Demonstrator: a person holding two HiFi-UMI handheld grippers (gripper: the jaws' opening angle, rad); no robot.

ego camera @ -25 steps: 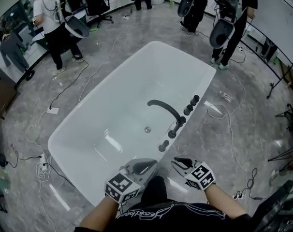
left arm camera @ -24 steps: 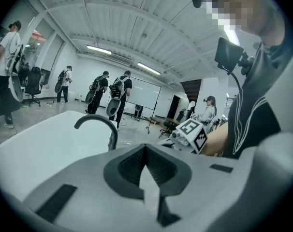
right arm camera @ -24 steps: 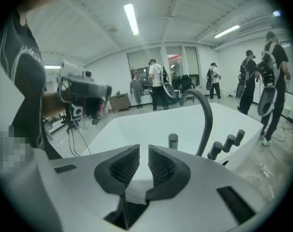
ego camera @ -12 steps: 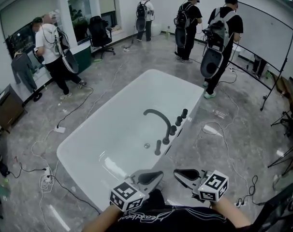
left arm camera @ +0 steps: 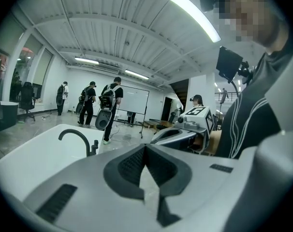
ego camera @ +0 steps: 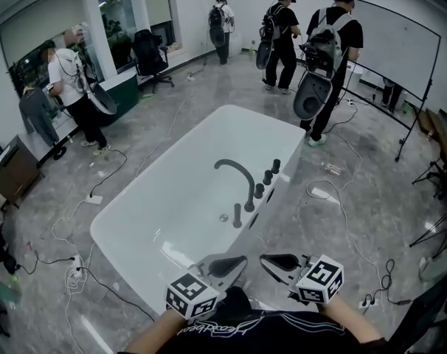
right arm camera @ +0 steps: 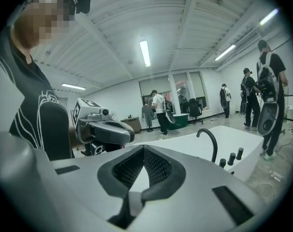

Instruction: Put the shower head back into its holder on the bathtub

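A white freestanding bathtub [ego camera: 172, 220] fills the middle of the head view. On its right rim stand a black arched faucet [ego camera: 235, 172], black knobs [ego camera: 267, 177] and, nearest me, a black upright shower head [ego camera: 237, 214]. My left gripper [ego camera: 242, 261] and right gripper [ego camera: 263, 259] hover side by side just short of the tub's near end, tips almost meeting. Both are shut with nothing in them. The faucet [left arm camera: 75, 137] shows far beyond the left gripper [left arm camera: 145, 147]. In the right gripper view the right gripper [right arm camera: 144, 148] points toward the faucet [right arm camera: 208, 140].
Several people with backpacks stand around the tub: two at the far right [ego camera: 323, 57], one at the left [ego camera: 70, 87]. Cables [ego camera: 113, 168] and power strips [ego camera: 72, 268] trail over the grey marble floor. A whiteboard [ego camera: 397, 46] stands at the back right.
The head view has tilted up, so the tub looks farther away and more of the room shows. Both grippers have risen and drawn back from the tub's rim.
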